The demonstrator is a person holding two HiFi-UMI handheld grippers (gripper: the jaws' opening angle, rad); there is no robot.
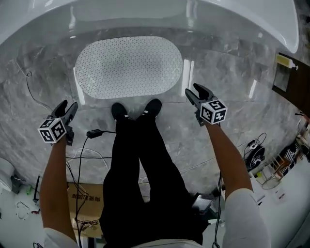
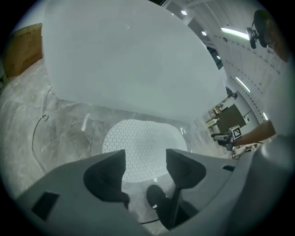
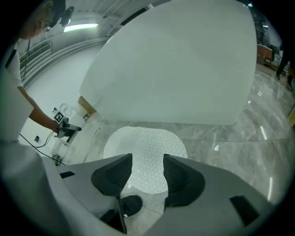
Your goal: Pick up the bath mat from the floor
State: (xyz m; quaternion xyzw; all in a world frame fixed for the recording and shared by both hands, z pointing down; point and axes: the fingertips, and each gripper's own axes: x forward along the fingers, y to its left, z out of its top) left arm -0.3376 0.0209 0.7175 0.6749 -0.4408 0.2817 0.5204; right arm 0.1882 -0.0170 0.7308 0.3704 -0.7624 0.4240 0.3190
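Your left hand-held gripper (image 1: 67,106) hangs with its jaws wide apart and empty. The bath mat (image 1: 128,67) lies flat on the marble floor (image 1: 232,68) ahead, between both tools. Your right hand-held gripper (image 1: 193,91) is equally wide, gripping nothing.

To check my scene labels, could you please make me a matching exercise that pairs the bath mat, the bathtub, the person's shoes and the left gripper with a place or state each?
Things:
1. bath mat
2. bathtub
3. shoes
4. left gripper

Places or states:
A. black, at the mat's near edge
B. held above the floor, jaws apart, nothing between them
C. white with dots, lying flat beside the tub
D. plain white, beyond the mat

Pairs: 1-C, 2-D, 3-A, 4-B
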